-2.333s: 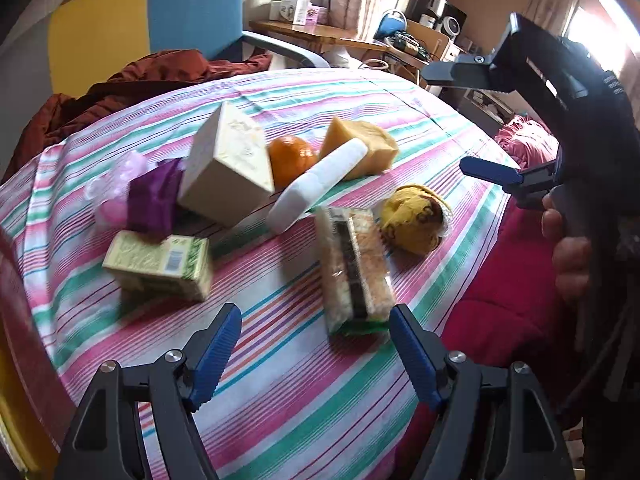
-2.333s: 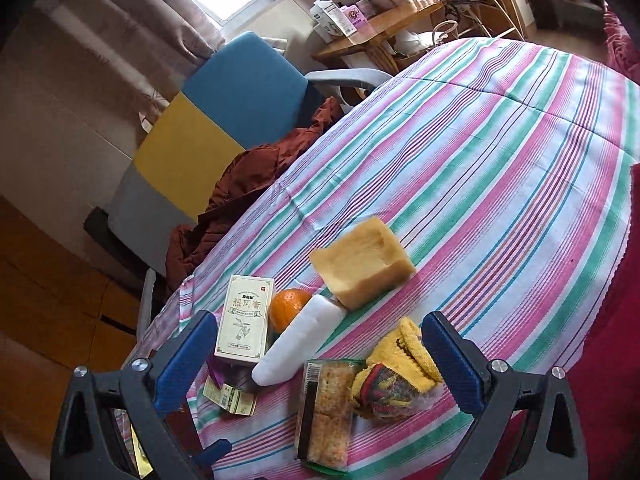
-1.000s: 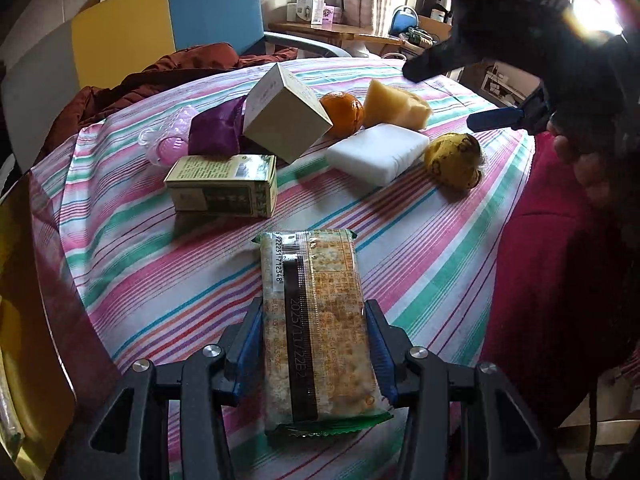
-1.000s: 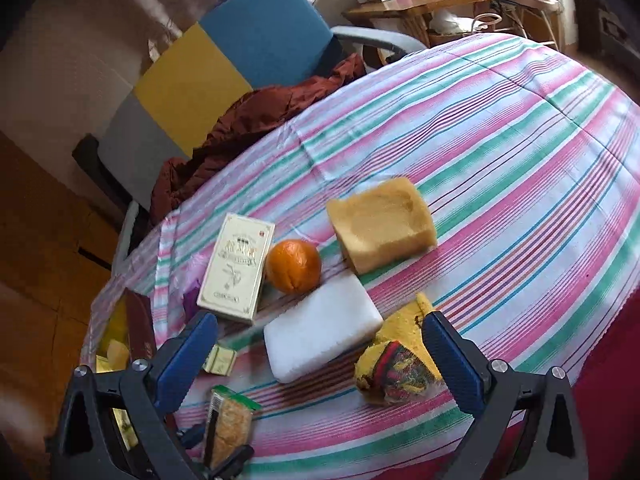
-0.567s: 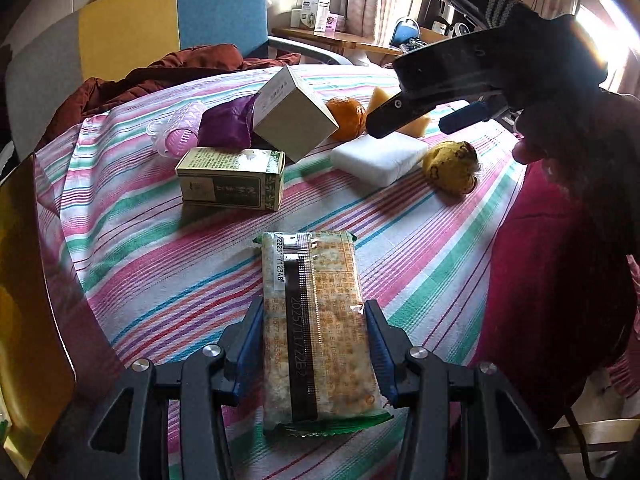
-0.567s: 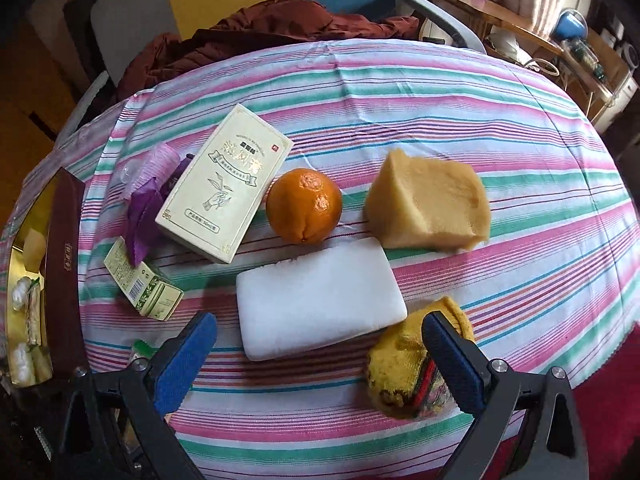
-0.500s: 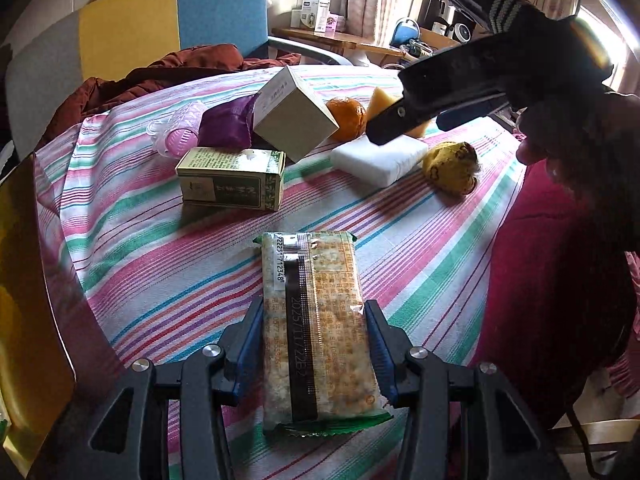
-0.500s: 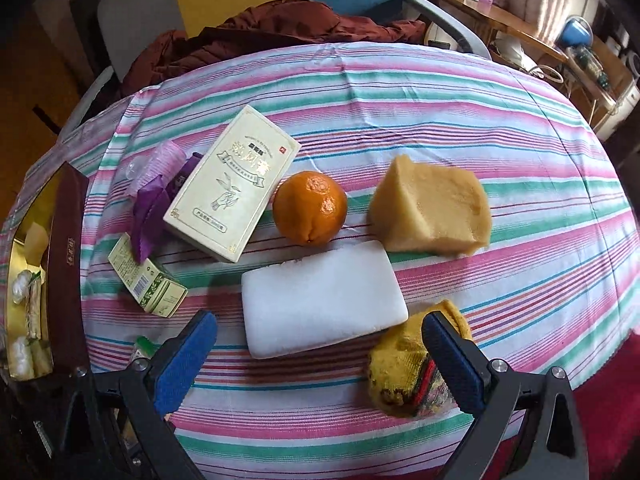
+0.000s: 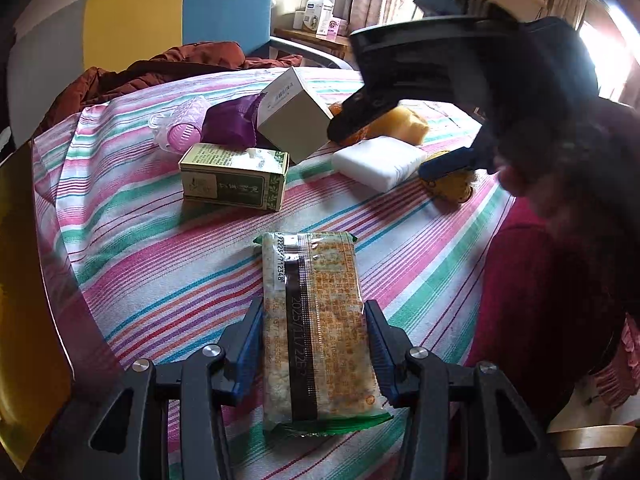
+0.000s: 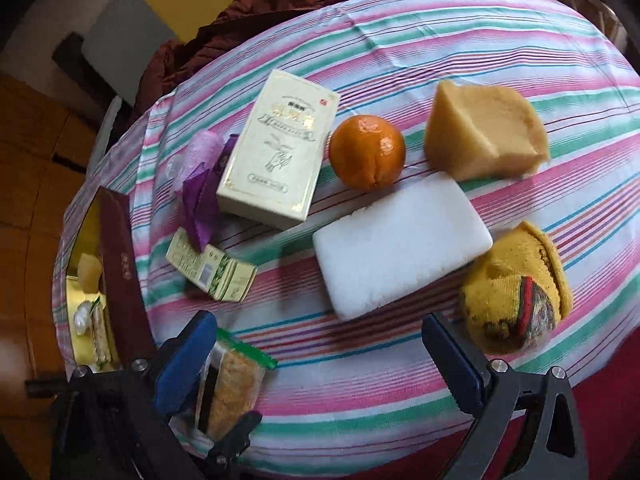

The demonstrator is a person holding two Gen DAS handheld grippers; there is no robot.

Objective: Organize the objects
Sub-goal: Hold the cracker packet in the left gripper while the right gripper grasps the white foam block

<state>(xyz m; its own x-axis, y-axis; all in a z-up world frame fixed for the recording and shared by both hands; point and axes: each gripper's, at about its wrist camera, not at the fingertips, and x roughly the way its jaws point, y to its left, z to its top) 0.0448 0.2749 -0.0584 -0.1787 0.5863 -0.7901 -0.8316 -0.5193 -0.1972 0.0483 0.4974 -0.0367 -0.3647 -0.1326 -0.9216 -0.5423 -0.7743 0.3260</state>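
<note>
The left tongs (image 9: 314, 344) are clamping a cracker packet (image 9: 318, 332) just above the striped surface (image 9: 160, 248), seemingly carrying it for sorting, while the right tongs (image 10: 320, 354) are hovering apart over the white block (image 10: 400, 240).

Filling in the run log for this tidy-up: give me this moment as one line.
left gripper: jaws shut on cracker pack | right gripper: jaws open, empty, above white block | orange: on table
</note>
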